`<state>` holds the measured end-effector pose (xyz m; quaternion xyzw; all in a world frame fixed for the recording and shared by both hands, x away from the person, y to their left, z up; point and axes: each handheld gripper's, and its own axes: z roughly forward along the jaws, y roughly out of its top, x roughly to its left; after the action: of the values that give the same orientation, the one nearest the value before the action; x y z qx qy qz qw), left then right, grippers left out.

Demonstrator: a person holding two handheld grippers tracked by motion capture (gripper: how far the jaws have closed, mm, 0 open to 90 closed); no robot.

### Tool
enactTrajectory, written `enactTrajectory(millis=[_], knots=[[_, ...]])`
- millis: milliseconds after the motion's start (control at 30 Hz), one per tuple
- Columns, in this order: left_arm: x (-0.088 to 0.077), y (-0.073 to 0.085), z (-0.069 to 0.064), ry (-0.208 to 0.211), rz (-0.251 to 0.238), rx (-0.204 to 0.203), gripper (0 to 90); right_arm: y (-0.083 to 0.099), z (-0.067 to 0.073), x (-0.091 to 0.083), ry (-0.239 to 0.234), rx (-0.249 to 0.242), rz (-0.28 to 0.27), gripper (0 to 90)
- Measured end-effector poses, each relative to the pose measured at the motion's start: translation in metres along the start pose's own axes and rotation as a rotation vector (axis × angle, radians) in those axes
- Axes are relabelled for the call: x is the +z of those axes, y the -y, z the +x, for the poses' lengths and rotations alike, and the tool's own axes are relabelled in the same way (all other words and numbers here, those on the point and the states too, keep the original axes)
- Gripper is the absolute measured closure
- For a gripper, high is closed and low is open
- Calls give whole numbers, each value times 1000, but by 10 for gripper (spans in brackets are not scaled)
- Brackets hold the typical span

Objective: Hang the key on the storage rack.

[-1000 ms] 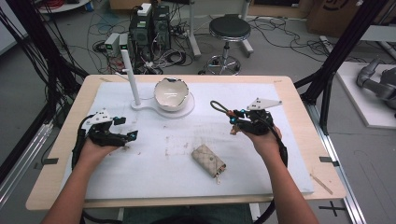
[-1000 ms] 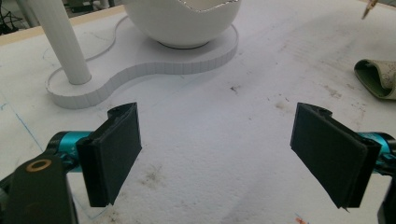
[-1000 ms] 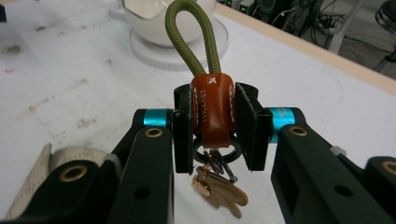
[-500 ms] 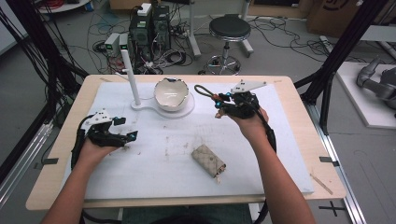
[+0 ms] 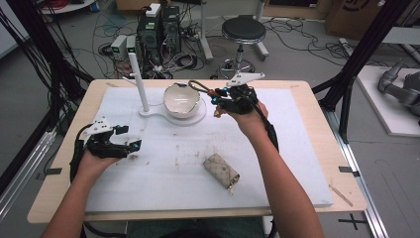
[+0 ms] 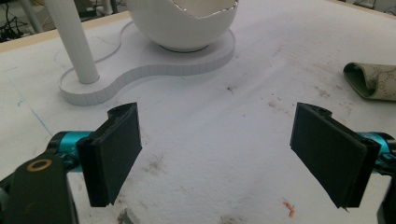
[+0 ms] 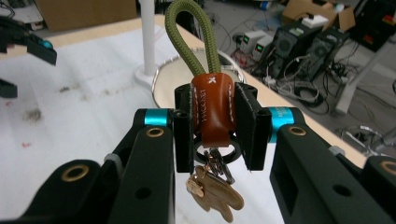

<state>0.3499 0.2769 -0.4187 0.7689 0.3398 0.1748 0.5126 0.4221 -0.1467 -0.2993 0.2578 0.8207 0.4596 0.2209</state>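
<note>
You are holding the keyring (image 7: 211, 116) in your right gripper (image 5: 218, 99), its jaws clamped tight on the brown leather tab, with the green cord loop (image 7: 192, 39) sticking up above them and the keys (image 7: 214, 189) dangling below. In the high view this gripper is sitting in the upper middle of the frame, just right of the white bowl (image 5: 182, 100), and the cord loop is reaching over toward the bowl's rim. Judging from that, the pick-up is done and the carry is nearly done; what seems to be remaining is bringing the keyring over the bowl's mouth, or perhaps onto the white post (image 5: 139, 82), and letting go. Your left gripper (image 5: 130, 145) is resting at the left middle of the frame, jaws standing wide with nothing between them, low over the white mat (image 5: 297, 163). The patterned pouch (image 5: 221, 170) is lying below the centre, well apart from both grippers and out of your path. The bowl and post are sharing one flat white base (image 6: 140, 81). The bowl's jagged rim is the main thing to be minding, since the dangling keys could be catching on it. A stool (image 5: 243, 30) and computer boxes (image 5: 159, 27) are standing beyond the table (image 5: 317, 104).
</note>
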Motion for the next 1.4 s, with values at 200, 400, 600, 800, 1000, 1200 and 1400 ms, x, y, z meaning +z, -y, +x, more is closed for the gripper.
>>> enactTrajectory(millis=[200, 400, 600, 800, 1000, 1200, 1400], knots=[[-6, 0, -1, -4, -12, -4, 163, -20, 5, 12, -16, -20, -22, 716], [-13, 3, 0, -12, -18, -13, 163, -37, 11, 27, -40, -32, -17, 718], [-20, 5, 1, -21, -31, -24, 163, -56, 19, 45, -61, -51, -22, 718], [-22, 5, 0, -26, -31, -22, 163, -72, 25, 65, -68, -77, 0, 718], [-21, 6, -1, -24, -25, -17, 163, -95, 40, 89, -83, -118, 6, 718], [-20, 5, -2, -18, -22, -13, 163, -109, 56, 105, -105, -153, 18, 718], [-22, 5, -2, -21, -29, -17, 163, -117, 68, 117, -114, -183, 24, 717]])
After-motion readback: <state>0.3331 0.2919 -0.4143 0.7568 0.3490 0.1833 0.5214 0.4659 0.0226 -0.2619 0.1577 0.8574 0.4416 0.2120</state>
